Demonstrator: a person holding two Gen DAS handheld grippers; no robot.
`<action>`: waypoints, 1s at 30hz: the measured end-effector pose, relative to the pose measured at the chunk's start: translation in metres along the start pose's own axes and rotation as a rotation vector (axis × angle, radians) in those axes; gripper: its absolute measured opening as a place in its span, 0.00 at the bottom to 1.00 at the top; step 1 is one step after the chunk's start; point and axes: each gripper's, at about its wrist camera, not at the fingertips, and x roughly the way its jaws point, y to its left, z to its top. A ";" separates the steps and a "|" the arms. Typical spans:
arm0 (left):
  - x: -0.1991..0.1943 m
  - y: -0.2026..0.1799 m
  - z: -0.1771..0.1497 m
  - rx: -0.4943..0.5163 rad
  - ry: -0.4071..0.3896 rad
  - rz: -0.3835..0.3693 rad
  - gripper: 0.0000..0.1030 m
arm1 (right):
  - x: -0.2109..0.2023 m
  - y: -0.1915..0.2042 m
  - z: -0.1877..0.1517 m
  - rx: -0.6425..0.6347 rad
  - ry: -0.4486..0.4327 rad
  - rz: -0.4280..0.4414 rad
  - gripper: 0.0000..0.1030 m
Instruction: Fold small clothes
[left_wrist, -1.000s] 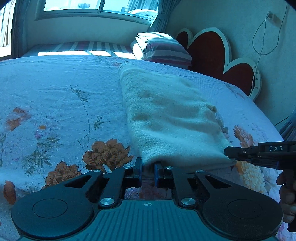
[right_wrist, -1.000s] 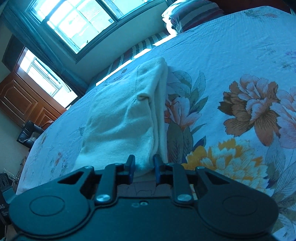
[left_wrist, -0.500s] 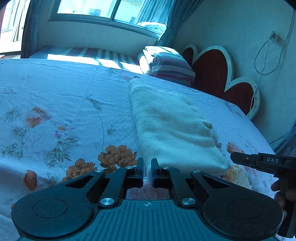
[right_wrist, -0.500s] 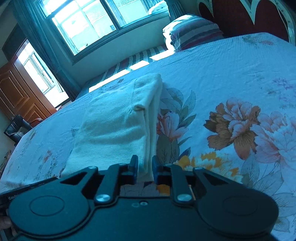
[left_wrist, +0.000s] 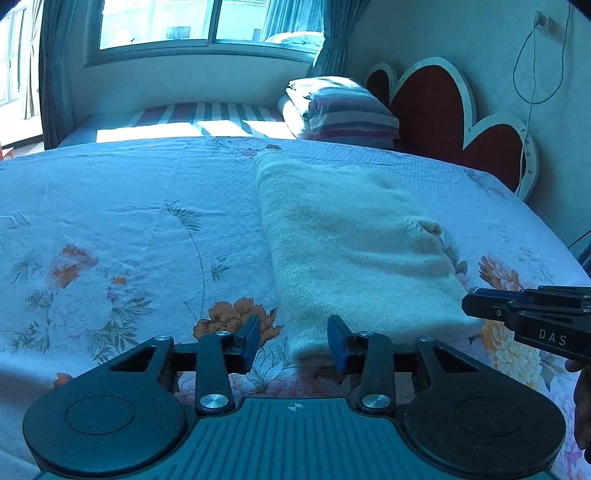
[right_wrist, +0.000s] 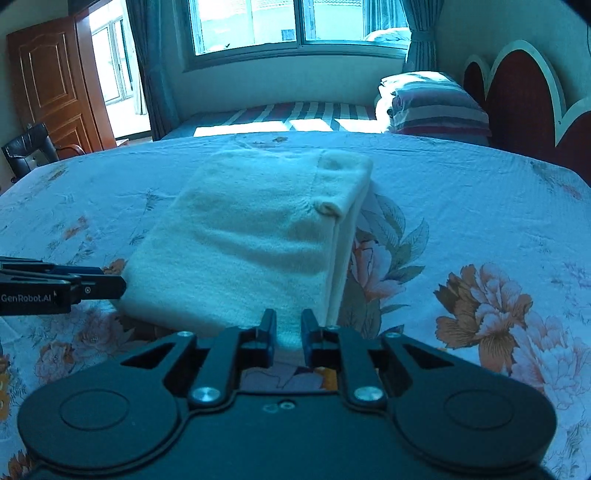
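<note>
Left fingers (left_wrist: 291, 341) spread; only the right view shows right fingers (right_wrist: 288, 326) pinching sweater (right_wrist: 258, 236).

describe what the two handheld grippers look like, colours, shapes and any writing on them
Both are black. The left gripper has a ribbed body with a small crosshair mark, two round discs, silver screws and blue-padded fingers; its side reads "GenRobot.AI". The right gripper has the same shape with dark fingers; its side reads "DAS". No cables or sleeves show; part of a bare hand shows.
</note>
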 end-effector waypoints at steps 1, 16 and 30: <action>0.000 -0.001 0.000 0.004 0.005 -0.001 0.38 | -0.006 0.001 0.001 0.003 -0.024 0.012 0.18; 0.004 -0.014 -0.013 0.054 0.045 0.066 0.65 | 0.008 -0.018 0.002 0.048 0.050 0.011 0.27; 0.029 -0.016 -0.002 0.017 0.073 0.052 0.65 | 0.018 -0.013 0.004 0.000 0.044 0.025 0.27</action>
